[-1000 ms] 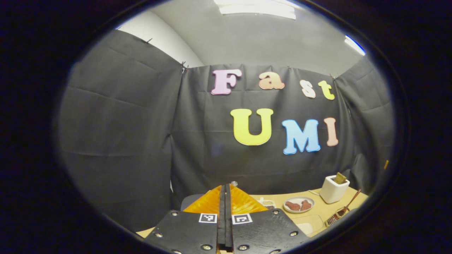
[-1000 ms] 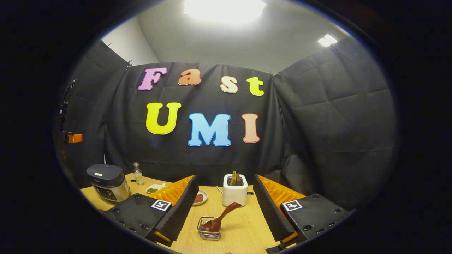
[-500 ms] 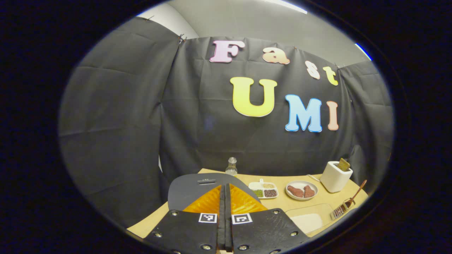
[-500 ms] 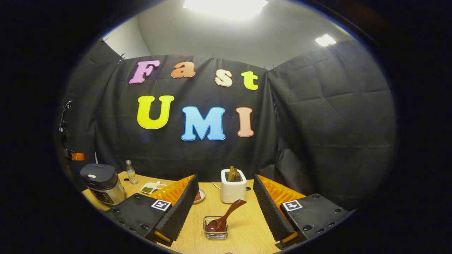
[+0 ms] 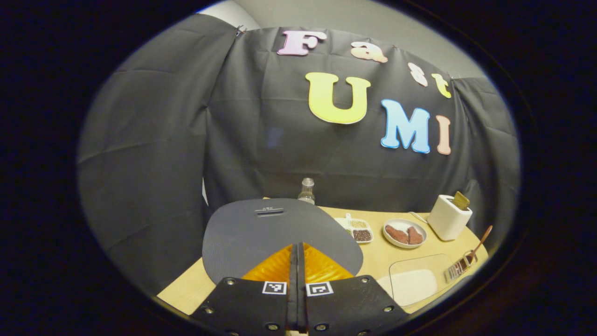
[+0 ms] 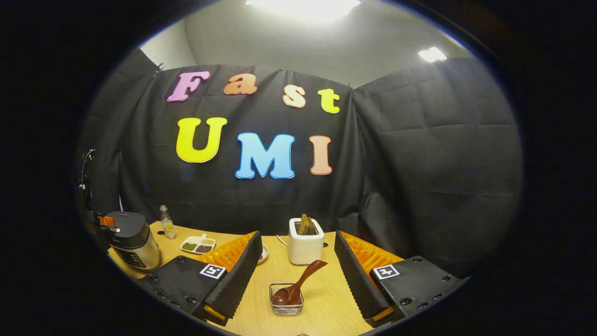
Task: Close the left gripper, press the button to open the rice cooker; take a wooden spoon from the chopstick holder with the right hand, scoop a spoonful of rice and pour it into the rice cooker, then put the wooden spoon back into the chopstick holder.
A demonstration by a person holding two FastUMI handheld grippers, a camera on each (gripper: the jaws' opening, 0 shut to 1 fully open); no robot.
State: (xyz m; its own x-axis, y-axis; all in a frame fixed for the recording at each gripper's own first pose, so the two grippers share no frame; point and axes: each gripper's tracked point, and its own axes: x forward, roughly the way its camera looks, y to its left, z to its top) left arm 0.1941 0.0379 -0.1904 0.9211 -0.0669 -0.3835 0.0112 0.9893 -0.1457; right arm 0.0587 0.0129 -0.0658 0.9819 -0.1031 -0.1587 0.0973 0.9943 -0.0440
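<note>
Left gripper [image 5: 297,261] is clenched above cooker [image 5: 275,233] | right gripper [image 6: 298,266] is spread wide, spoon [image 6: 298,287] between fingers, untouched

I count one rice cooker [image 6: 132,239], one bottle [image 6: 166,222], one toaster [image 6: 305,241], one wooden spoon [image 6: 298,283], one wire holder [image 6: 286,299], one plate [image 5: 404,233].

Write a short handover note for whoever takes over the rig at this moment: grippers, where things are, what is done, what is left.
Left gripper: shut, empty, above the cooker lid.
Right gripper: open, empty, facing the spoon.
Spoon sits in the holder; rice tray lies right of the cooker.
Done: left gripper closed.
Left: press the button, take the spoon, scoop rice, pour it in, return the spoon.
</note>
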